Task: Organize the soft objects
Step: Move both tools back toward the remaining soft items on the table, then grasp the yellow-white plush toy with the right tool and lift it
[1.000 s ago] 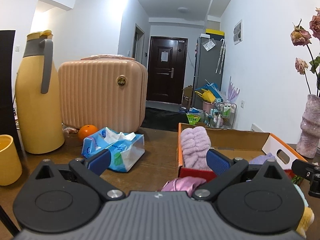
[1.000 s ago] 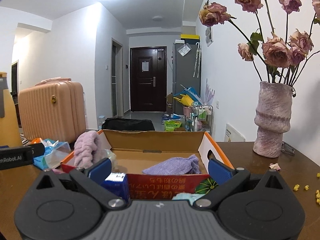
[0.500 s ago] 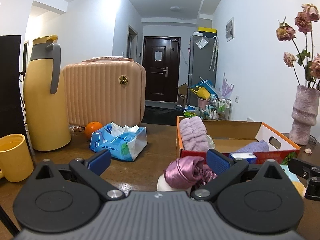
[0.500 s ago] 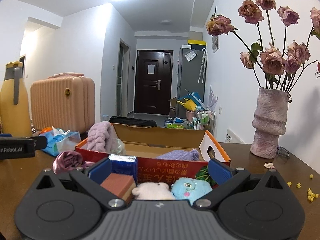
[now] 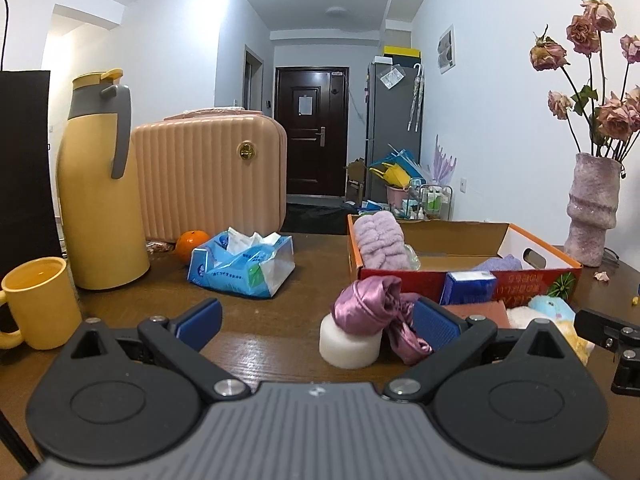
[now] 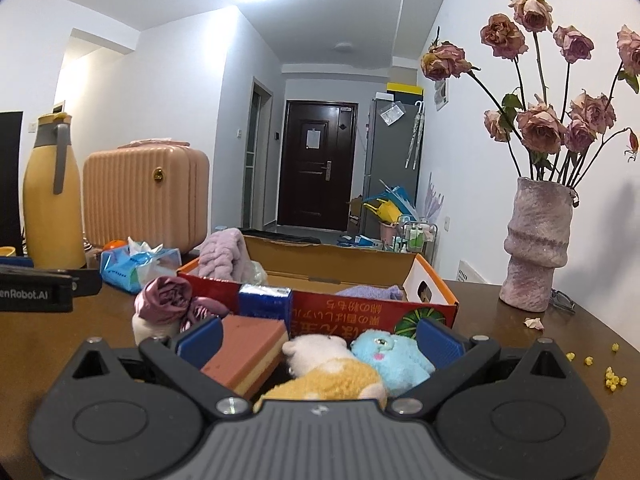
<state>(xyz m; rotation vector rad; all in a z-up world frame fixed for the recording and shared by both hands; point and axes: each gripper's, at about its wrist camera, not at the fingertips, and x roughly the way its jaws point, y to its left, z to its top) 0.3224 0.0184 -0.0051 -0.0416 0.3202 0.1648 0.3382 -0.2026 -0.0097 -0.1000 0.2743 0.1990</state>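
**A:** Which hand is better placed for the next soft thing?

**B:** In my judgement the right one. The right gripper (image 6: 318, 338) has its blue pads spread wide and grips nothing, and the plush toys lie straight between them: the blue plush toy (image 6: 390, 356) toward the right pad, the yellow-and-white plush toy (image 6: 324, 376) just beside it, nearer the camera. Both sit on the wooden table (image 6: 532, 344) in front of the red cardboard box (image 6: 360, 314).

**A:** How do they lie relative to the jaws?

**B:** The yellow-and-white one seems to run from lower right up to its pale head at upper left, slanted across the gap rather than square to it. The brown sponge block (image 6: 248, 342) touches the left pad's side, so closing could catch it too.

**A:** And the left hand?

**B:** The left gripper (image 5: 316, 322) is also open and empty. The purple satin cloth (image 5: 370, 306) sits draped on a white foam puck (image 5: 348, 346), in front of the box's left corner. It lies off-centre, close against the right pad, with one tail hanging down beside that pad. The left gripper would need to shift right to centre it.

**A:** What's already in the box?

**B:** A fluffy lilac towel (image 5: 380, 242) stands at its left end and a folded lavender cloth (image 5: 498, 264) lies further right. A blue tissue packet (image 5: 468, 286) leans against the box's front wall, outside it.
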